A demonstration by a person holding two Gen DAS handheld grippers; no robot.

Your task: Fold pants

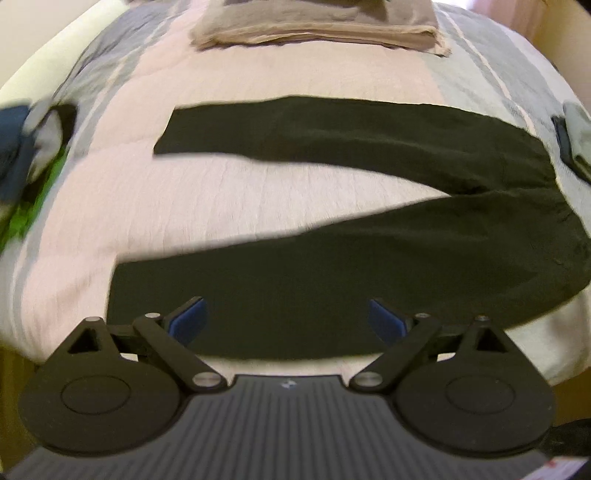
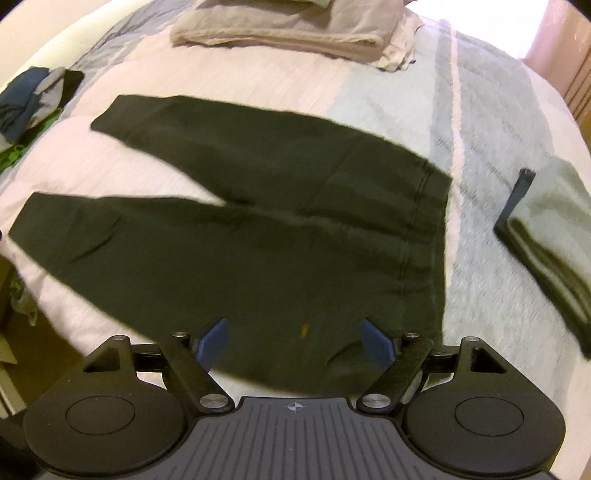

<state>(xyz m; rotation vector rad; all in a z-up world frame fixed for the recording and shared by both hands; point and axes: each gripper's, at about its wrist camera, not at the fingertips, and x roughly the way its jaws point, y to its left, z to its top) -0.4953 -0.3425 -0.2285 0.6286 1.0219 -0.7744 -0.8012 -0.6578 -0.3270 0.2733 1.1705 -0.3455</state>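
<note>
Dark green pants lie flat on the bed, legs spread in a V toward the left, waistband at the right. My left gripper hovers open over the near leg, close to its hem, with nothing between its blue pads. In the right wrist view the same pants fill the middle, with the waistband on the right. My right gripper stands open above the near hip area and holds nothing.
The bed has a pink and grey-blue striped quilt. Folded beige linen sits at the far end. A pile of blue, grey and green clothes lies at the left. A folded grey-green garment lies at the right.
</note>
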